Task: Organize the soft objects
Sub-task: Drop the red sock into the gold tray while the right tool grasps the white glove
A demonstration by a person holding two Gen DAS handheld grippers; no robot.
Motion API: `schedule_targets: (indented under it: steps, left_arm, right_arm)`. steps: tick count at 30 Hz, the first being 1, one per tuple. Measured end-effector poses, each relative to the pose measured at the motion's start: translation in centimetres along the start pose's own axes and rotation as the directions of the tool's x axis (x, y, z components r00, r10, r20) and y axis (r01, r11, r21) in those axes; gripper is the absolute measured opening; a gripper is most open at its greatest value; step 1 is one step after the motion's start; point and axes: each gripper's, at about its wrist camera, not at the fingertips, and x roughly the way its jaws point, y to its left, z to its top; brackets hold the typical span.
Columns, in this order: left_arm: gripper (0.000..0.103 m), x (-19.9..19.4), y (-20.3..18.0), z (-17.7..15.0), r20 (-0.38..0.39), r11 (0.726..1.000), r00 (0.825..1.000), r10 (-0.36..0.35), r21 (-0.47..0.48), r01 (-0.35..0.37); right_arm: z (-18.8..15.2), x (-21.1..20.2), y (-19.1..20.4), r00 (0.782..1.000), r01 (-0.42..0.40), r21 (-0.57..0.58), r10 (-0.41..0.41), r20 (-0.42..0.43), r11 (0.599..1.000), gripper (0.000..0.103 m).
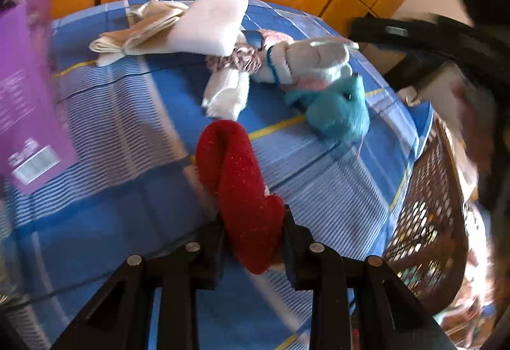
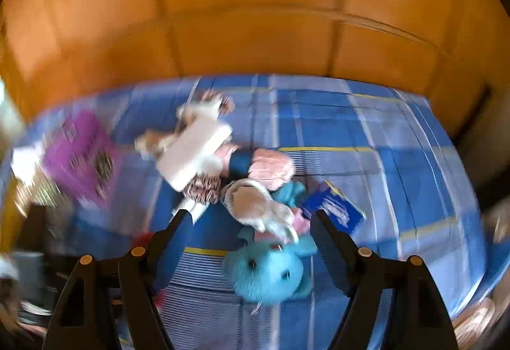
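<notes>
A red fuzzy sock hangs folded over the blue checked bedspread, and my left gripper is shut on its lower end. Beyond it lie a blue plush toy, a rolled white cloth and a white foam block. In the right wrist view my right gripper stands open above the same pile. The blue plush toy and the white cloth lie between its fingers, untouched by the pads.
A purple box lies at the left of the bed, and a dark mesh basket stands at its right edge. A small blue packet lies beside the plush. Orange wooden wardrobe doors rise behind the bed.
</notes>
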Motion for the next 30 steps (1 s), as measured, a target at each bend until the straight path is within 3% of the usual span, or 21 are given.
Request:
schedule_targets:
  steps: [2, 5, 6, 7, 8, 10, 12, 17, 22, 27, 30]
  left_arm:
    - [0.029, -0.2, 0.0, -0.5, 0.006, 1.000, 1.000, 0.013, 0.019, -0.013]
    - [0.029, -0.1, 0.3, -0.7, 0.016, 1.000, 1.000, 0.022, 0.019, -0.022]
    - [0.029, 0.0, 0.2, -0.7, 0.020, 1.000, 1.000, 0.022, 0.017, -0.023]
    - [0.029, 0.1, 0.3, -0.8, 0.025, 1.000, 0.999, 0.020, 0.014, -0.021]
    - [0.029, 0.1, 0.4, -0.8, 0.028, 1.000, 0.999, 0.016, 0.010, -0.017]
    - [0.027, 0.0, 0.5, -0.8, 0.034, 1.000, 0.999, 0.015, 0.013, -0.015]
    - [0.025, -0.1, 0.6, -0.9, 0.041, 1.000, 0.999, 0.008, 0.008, -0.009]
    - [0.022, -1.0, 0.4, -0.8, 0.047, 1.000, 0.999, 0.008, 0.011, -0.009]
    - [0.022, -4.0, -1.2, 1.2, 0.120, 0.999, 0.993, 0.007, 0.048, -0.012]
    - [0.022, -7.1, -2.2, 6.5, 0.199, 0.995, 0.980, 0.028, 0.084, -0.046]
    - [0.022, -9.2, -1.7, 10.5, 0.260, 0.993, 0.962, 0.079, 0.068, -0.100]
  right_arm:
    - [1.1, 2.6, 1.0, 0.995, 0.033, -0.103, -0.042, -0.087, 0.994, 0.077]
    - [1.9, 6.5, 1.9, 0.971, 0.090, -0.232, -0.137, -0.195, 0.969, 0.077]
    - [1.7, 7.1, 1.9, 0.966, 0.094, -0.246, -0.148, -0.211, 0.965, 0.072]
    - [1.6, 7.8, 1.8, 0.961, 0.102, -0.254, -0.161, -0.226, 0.962, 0.052]
    - [1.5, 8.4, 1.9, 0.959, 0.074, -0.252, -0.138, -0.248, 0.965, 0.042]
    - [1.4, 7.9, 2.0, 0.960, 0.067, -0.252, -0.131, -0.247, 0.965, 0.025]
    - [1.3, 6.4, 1.9, 0.971, 0.053, -0.211, -0.099, -0.216, 0.976, 0.016]
    - [0.3, 2.3, 2.0, 0.990, 0.041, -0.106, -0.055, -0.132, 0.993, 0.016]
    - [-0.7, 1.0, 2.1, 0.992, -0.005, -0.010, 0.004, -0.123, 1.000, 0.016]
    - [-2.3, 1.5, 2.7, 0.987, -0.054, 0.070, 0.064, -0.149, 0.996, 0.016]
    - [-2.9, 2.2, 3.5, 0.982, -0.081, 0.088, 0.094, -0.162, 0.993, 0.016]
